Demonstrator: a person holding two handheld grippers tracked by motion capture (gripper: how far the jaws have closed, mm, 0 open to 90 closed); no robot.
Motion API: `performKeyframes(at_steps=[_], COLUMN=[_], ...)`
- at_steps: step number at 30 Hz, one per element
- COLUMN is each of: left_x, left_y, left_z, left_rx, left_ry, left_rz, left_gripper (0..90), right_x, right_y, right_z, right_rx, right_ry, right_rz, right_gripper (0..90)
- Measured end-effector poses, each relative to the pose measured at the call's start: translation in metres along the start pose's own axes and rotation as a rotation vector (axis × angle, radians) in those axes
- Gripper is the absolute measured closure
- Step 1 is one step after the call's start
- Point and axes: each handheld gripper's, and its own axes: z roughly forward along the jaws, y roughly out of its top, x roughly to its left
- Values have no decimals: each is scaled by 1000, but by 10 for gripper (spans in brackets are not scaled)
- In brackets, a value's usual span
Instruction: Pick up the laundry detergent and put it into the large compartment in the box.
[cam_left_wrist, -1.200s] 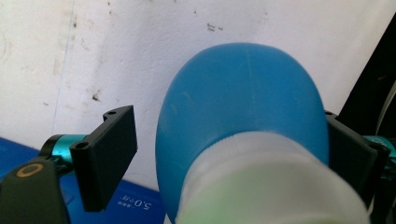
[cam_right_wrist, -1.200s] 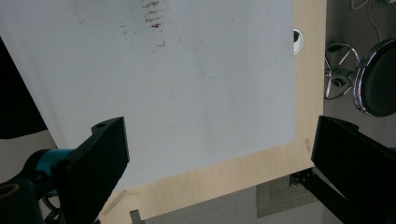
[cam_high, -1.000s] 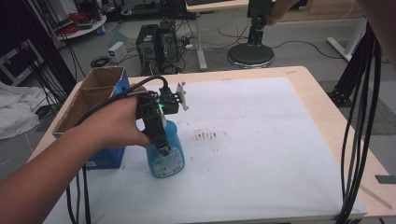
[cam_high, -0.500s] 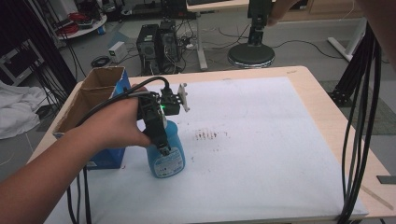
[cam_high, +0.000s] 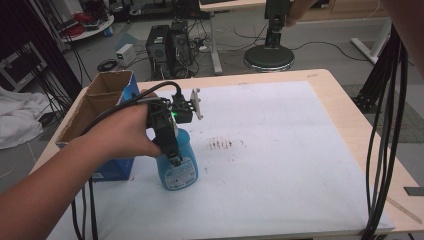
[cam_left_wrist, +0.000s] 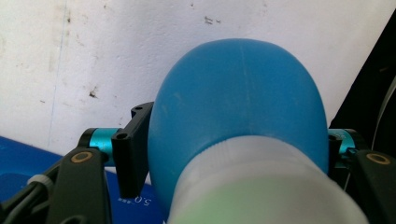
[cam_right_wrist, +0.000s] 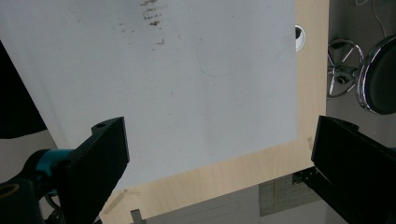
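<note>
Left edge: blocked by cardboard box (cam_high: 95, 107), just beside blue bottle (cam_high: 179, 165).
Right of bottle: white sheet (cam_high: 290, 150) left open.

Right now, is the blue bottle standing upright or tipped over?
Upright. The blue bottle stands on its base on the white mat, and the left gripper has just been closing on it from above.
</note>
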Motion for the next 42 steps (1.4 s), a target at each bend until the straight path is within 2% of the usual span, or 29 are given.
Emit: performKeyframes(at_steps=[14,16,23,27,30,33,36,38,42], left_x=[-1,-1,-1,-3,-3,-6,-8,-10,-11], left_y=[1,1,3,3,2,0,-1,-3,-8], left_z=[0,0,0,-1,-3,-10,-15,-26,-44], left_rx=[17,16,42,41,28,10,12,7,-2], left_ry=[-9,-23,-28,-28,-45,-86,-88,-88,-90], left_rz=[1,-9,4,7,2,5,15,22,0], left_gripper=[373,388,394,393,393,392,391,391,391], right_x=[-1,-1,-1,-1,-1,0,1,1,3], right_y=[0,0,-3,-4,-5,-4,-3,-3,-2], right_z=[4,3,3,3,3,2,3,3,3], right_rx=[-2,-4,-2,0,-3,2,-4,3,2], right_ry=[6,7,4,4,2,3,0,3,0], right_rz=[6,10,13,11,15,13,14,7,10], right_gripper=[31,31,31,31,31,31,31,31,31])
